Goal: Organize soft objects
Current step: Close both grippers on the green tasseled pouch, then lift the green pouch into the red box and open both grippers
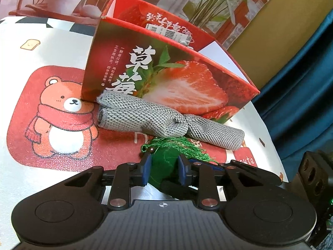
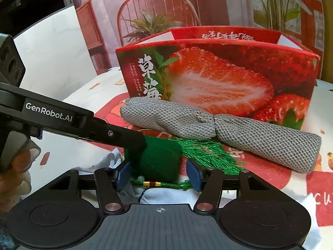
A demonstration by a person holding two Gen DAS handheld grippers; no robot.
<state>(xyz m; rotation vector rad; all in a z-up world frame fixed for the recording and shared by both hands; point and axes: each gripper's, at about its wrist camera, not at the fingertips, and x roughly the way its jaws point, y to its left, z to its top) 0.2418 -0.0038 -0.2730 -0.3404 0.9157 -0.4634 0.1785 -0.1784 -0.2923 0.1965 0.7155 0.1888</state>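
Matte black linkage arms, silver rivets, blue fingertip pads (image 1: pixel 147 167) on the left gripper (image 1: pixel 164 164). Same build on the right gripper (image 2: pixel 158 175). White "GenRobot.AI" lettering on a black side, left of the right gripper.

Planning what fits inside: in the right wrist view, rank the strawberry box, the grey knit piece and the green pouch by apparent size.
1. strawberry box
2. grey knit piece
3. green pouch, though it sits nearest the camera, which inflates it.

Grey knitted roll (image 1: pixel 166 118) and strawberry box (image 1: pixel 166 77) block the way ahead.
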